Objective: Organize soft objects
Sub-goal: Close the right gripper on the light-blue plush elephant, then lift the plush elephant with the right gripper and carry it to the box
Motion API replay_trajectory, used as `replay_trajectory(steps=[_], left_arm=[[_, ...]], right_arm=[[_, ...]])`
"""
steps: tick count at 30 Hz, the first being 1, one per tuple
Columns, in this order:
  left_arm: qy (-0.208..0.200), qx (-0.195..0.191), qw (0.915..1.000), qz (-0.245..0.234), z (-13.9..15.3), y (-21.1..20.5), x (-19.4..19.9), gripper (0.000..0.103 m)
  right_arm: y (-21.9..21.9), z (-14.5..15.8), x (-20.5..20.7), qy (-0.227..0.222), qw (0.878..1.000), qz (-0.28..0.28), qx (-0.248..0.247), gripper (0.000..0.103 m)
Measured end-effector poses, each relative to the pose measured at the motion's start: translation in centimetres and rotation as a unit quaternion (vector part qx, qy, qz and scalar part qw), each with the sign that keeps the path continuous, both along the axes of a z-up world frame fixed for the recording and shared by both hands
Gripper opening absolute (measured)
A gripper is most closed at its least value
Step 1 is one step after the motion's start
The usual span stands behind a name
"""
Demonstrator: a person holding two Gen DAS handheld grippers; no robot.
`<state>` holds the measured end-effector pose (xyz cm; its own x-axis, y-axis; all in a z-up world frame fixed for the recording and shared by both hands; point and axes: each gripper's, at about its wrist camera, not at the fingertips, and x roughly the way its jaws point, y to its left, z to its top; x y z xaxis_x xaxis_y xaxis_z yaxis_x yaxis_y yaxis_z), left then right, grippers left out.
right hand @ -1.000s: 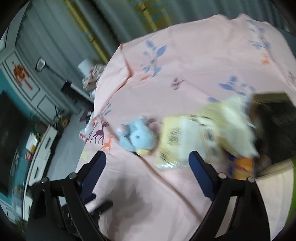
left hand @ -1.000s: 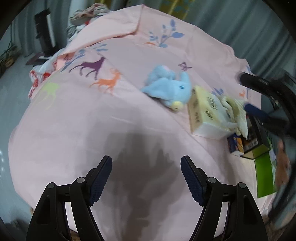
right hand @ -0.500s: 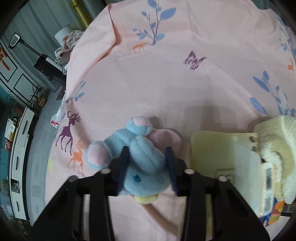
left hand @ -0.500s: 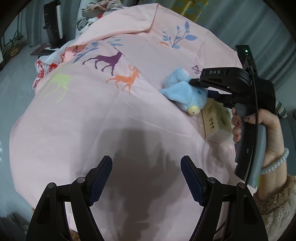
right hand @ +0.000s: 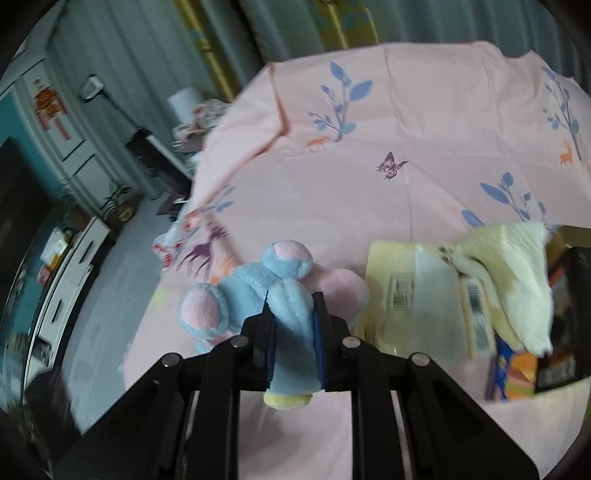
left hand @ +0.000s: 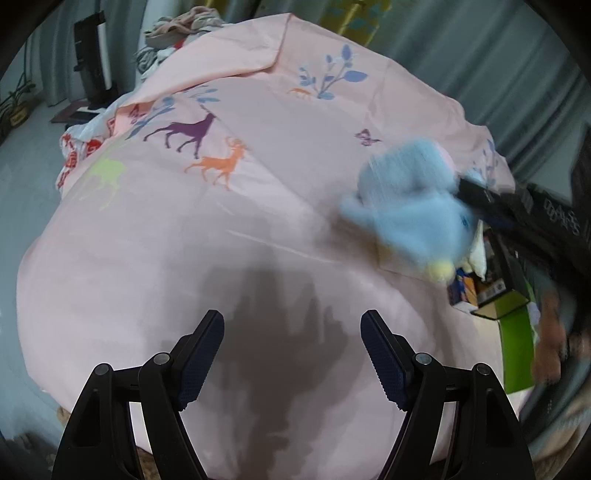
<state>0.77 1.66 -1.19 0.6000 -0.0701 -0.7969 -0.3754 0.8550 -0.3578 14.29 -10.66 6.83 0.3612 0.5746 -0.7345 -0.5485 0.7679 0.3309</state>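
Observation:
A light-blue plush toy (right hand: 273, 291) with pink paws and a yellow tip is squeezed between the jaws of my right gripper (right hand: 293, 314) and hangs above the pink bedsheet (right hand: 424, 184). In the left wrist view the same plush (left hand: 413, 210) is blurred at the right, held off the bed by the right gripper's black body (left hand: 517, 210). My left gripper (left hand: 291, 354) is open and empty, low over the bare pink sheet (left hand: 184, 240) near the front. A cream fluffy cloth (right hand: 517, 280) lies on a pale yellow box (right hand: 417, 299).
Beside the yellow box lie a black box (right hand: 569, 314), a small blue-orange pack (right hand: 513, 376) and a green box (left hand: 517, 354) at the bed's right edge. Clothes (left hand: 184, 26) are piled at the bed's far left corner. Floor and furniture lie beyond the left edge.
My right gripper closed on the blue plush and has lifted it off the sheet, towards the near right. My left gripper stayed open and in much the same place.

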Motion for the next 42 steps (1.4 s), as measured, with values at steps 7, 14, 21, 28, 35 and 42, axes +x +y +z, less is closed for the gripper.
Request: replay_trajectory(steps=[7,14,21,28,35,42], left_arm=[[-0.009,-0.008,0.9993,-0.036,0.5,-2.5,0.1,0.077],[0.002,-0.046,0.9936,-0.103,-0.9,-5.5,1.5,0.077],[-0.003,-0.083,0.985,-0.152,-1.0,-8.4,2.6,0.077],[-0.01,-0.07,0.9807,-0.182,-1.0,-10.8,3.9,0.077],[-0.01,-0.067,0.9794,-0.19,-2.1,-12.0,4.8,0.076],[-0.021,-0.09,0.9759,-0.198,-3.0,-12.1,4.7,0.065]], right_arm=[[-5.6,-1.7,-4.4,0.005,0.999,0.012,-0.046,0.017],[-8.7,-5.3,-4.1,0.031,0.996,-0.009,-0.086,0.021],[-12.2,-4.6,-4.3,0.049,0.995,-0.086,-0.022,0.066],[-15.0,-5.3,-5.0,0.102,0.984,-0.135,0.061,0.07],[-13.1,-8.4,-4.9,0.168,0.974,-0.122,0.085,0.07],[-12.9,-10.7,-4.4,0.203,0.964,-0.128,0.116,0.069]])
